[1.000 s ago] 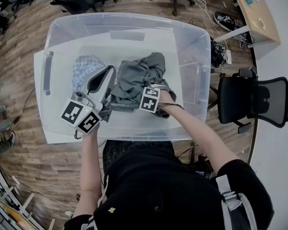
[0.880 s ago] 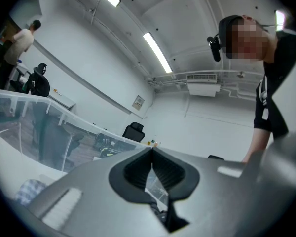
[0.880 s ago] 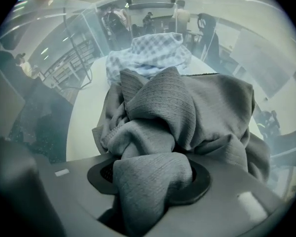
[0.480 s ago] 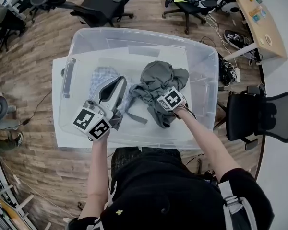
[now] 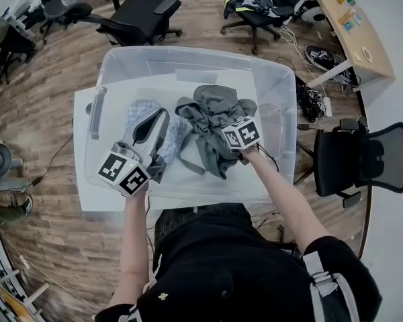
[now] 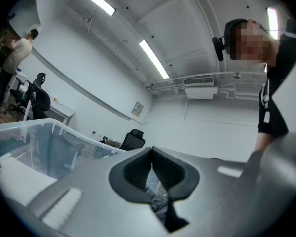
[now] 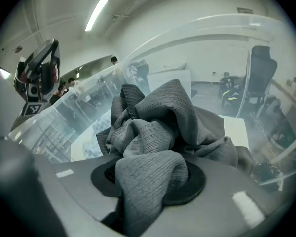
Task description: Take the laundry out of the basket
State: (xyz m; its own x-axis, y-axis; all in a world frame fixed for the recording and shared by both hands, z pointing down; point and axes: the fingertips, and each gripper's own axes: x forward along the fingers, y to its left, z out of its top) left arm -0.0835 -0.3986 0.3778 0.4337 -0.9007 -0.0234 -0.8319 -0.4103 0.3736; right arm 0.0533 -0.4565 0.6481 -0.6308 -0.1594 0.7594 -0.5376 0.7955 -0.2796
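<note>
A grey garment (image 5: 211,116) hangs bunched inside the clear plastic basket (image 5: 188,54). My right gripper (image 5: 230,139) is shut on a thick fold of it. Its jaws have just been closing, and the grey cloth (image 7: 158,132) fills the gap between the pads of the right gripper (image 7: 148,179). A blue checked cloth (image 5: 177,134) lies on the basket floor at the left. My left gripper (image 5: 156,117) hovers level above that cloth. In its own view the left gripper (image 6: 152,154) has its pads meeting at the tip with nothing between them.
The basket stands on a white table (image 5: 80,149) over a wooden floor. A black office chair (image 5: 363,156) is close on the right. More chairs (image 5: 144,9) stand beyond the basket. A wooden desk (image 5: 359,29) is at the upper right.
My right gripper has lifted the grey garment off the basket floor and rolled its wrist. The left gripper has risen a little above the blue checked cloth.
</note>
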